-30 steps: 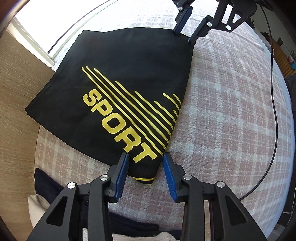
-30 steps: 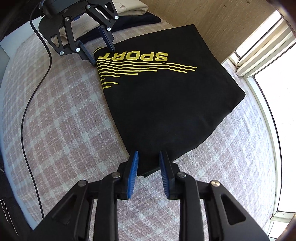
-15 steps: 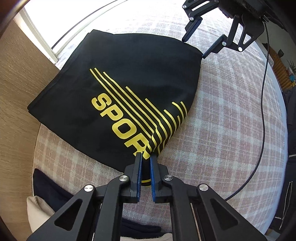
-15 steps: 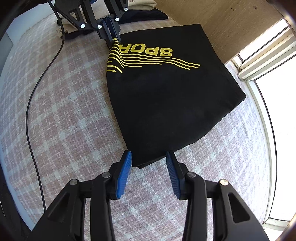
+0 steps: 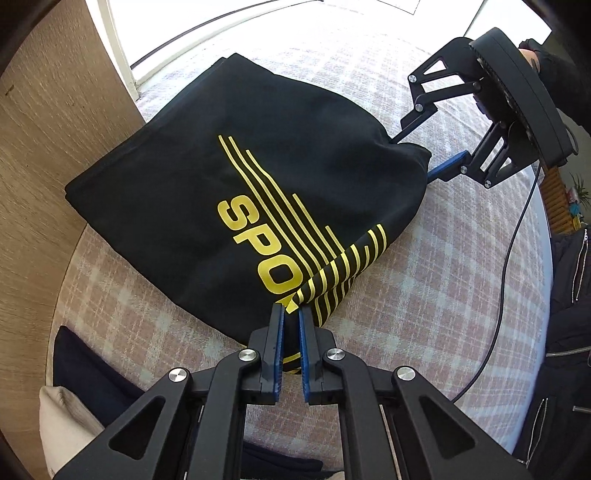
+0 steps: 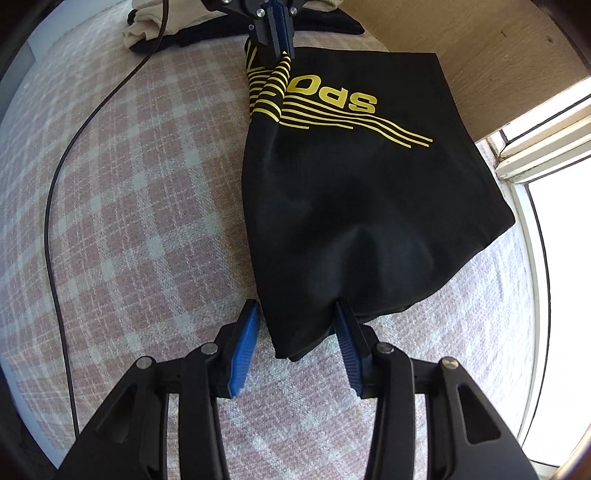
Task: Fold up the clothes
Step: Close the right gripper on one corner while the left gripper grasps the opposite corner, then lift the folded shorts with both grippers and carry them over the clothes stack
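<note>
Item: black T-shirt [image 5: 207, 206], yellow "SPORT" lettering and stripes, folded, lying on a pink-and-white checked bedcover [image 5: 424, 295] beside a wooden panel [image 5: 44, 155] and a window [image 6: 554, 206].

Left gripper [image 5: 290, 325]: blue pads [image 5: 277, 347] nearly together, pinching the striped corner of the shirt. That corner is lifted and doubled back over the lettering, hiding the last letters. In the right wrist view the same gripper [image 6: 279, 31] is seen at the far end of the garment, clamped on the puckered stripes.

Right gripper [image 6: 295, 325]: fingers [image 6: 243, 347] standing partly apart, the opposite corner of the shirt lying between them. The right-hand pad touches the cloth edge; the left-hand pad is just beside it, with a sliver of bedcover showing. No pinch on the fabric is visible. In the left wrist view [image 5: 417, 155] its fingertips are partly hidden behind the raised hem.

Also present: black cable [image 6: 55, 221] trailing across the bedcover; a stack of cream and dark garments [image 5: 70, 398] near the left gripper.
</note>
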A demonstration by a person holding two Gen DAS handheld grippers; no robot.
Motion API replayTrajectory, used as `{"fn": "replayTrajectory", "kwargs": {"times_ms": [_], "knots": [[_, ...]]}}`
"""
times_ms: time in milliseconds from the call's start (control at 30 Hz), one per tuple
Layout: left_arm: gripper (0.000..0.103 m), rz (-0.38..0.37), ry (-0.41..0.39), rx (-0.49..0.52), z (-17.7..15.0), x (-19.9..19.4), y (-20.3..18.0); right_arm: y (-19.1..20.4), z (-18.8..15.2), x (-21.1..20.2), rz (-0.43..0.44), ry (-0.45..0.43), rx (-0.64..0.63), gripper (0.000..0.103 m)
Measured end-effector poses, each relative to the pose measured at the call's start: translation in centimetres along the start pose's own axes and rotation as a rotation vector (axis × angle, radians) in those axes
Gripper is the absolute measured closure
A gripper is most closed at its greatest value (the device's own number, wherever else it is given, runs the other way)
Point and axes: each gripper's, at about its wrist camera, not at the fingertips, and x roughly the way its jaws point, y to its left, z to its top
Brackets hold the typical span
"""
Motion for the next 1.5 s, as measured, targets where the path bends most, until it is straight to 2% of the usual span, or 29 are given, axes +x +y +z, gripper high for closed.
{"fn": "replayTrajectory", "kwargs": {"times_ms": [100, 167, 233, 367, 500, 600, 733, 900, 967, 1100, 1233, 1400, 1500], "knots": [[0.096, -0.008, -0.005, -0.012, 0.2, 0.0, 0.3, -2.0, 0.1, -0.3, 0.082, -0.008, 0.092, 0.067], [0.096, -0.007, -0.011, -0.016, 0.4, -0.3, 0.3, -2.3, 0.4, -0.5, 0.069, -0.001, 0.083, 0.083], [0.096, -0.003, -0.018, -0.014, 0.6, -0.5, 0.2, -3.0, 1.2, -0.4, 0.065, 0.001, 0.073, 0.088], [0.098, 0.007, -0.044, -0.012, 0.8, -1.2, -0.4, -2.8, 1.6, -1.4, 0.050, 0.016, 0.059, 0.090], [0.098, 0.028, -0.082, -0.015, 1.1, -3.2, -1.4, -2.7, 1.5, -4.9, -0.004, -0.009, 0.065, 0.090], [0.098, 0.046, -0.136, -0.022, 1.4, -5.9, -2.1, -3.4, 1.3, -8.8, -0.059, -0.051, 0.096, 0.090], [0.098, 0.081, -0.210, -0.016, 1.0, -12.3, -0.3, -4.4, 1.3, -14.1, -0.113, -0.104, 0.124, 0.090], [0.098, 0.147, -0.267, -0.002, -2.2, -18.4, -5.1, -3.8, 2.7, -19.3, -0.162, -0.153, 0.118, 0.091], [0.098, 0.180, -0.274, 0.001, -2.9, -20.5, -5.6, -3.9, 3.3, -21.2, -0.165, -0.167, 0.117, 0.091], [0.098, 0.223, -0.279, -0.025, -4.5, -24.5, -5.9, -3.4, 5.3, -23.9, -0.140, -0.167, 0.092, 0.091], [0.098, 0.251, -0.281, -0.043, -6.7, -27.9, -5.0, -2.7, 8.6, -25.4, -0.129, -0.149, 0.069, 0.091], [0.103, 0.308, -0.276, -0.140, -9.8, -31.4, 0.7, -3.8, 15.4, -24.9, -0.148, -0.133, 0.078, 0.091], [0.103, 0.303, -0.282, -0.205, -11.7, -32.2, 5.2, -4.3, 20.1, -24.6, -0.158, -0.147, 0.057, 0.091]]}}
